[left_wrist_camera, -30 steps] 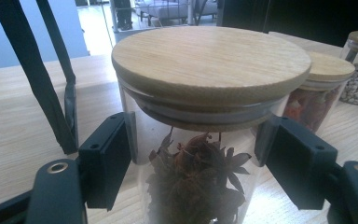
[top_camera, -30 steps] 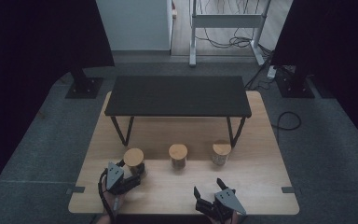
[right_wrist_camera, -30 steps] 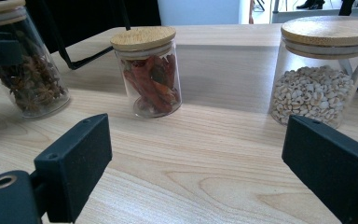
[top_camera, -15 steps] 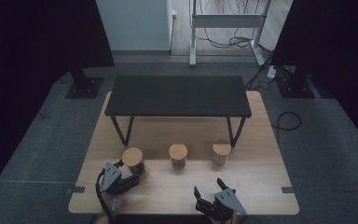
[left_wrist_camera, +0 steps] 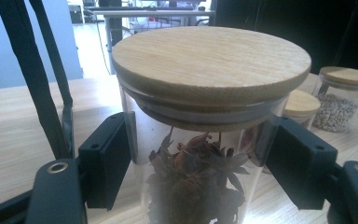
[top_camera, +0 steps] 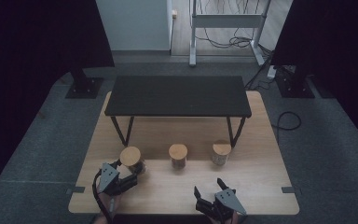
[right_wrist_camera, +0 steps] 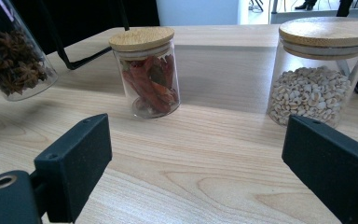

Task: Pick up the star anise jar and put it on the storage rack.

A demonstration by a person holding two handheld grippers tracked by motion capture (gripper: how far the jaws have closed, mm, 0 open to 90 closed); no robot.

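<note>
My left gripper (top_camera: 131, 169) is shut on a glass jar of star anise (top_camera: 130, 157) with a round wooden lid (left_wrist_camera: 209, 60); both black pads (left_wrist_camera: 107, 163) press its sides. From the right gripper view this jar (right_wrist_camera: 14, 60) leans over, its base seemingly just off the wooden table (top_camera: 261, 177). A jar of red chilies (top_camera: 178, 155) stands at the middle and a jar of pale grains (top_camera: 221, 151) to its right. Near the front edge, my right gripper (top_camera: 208, 185) is open and holds nothing, facing the chili jar (right_wrist_camera: 147, 72) and the grain jar (right_wrist_camera: 321, 74).
A low black table (top_camera: 177, 95) on thin legs stands across the back half of the wooden table. Bare wood lies between the jars and the front edge. Dark curtains and a cabled metal stand are beyond.
My left gripper, with the star anise jar in it, has shifted slightly to the left. The right gripper has stayed where it was.
</note>
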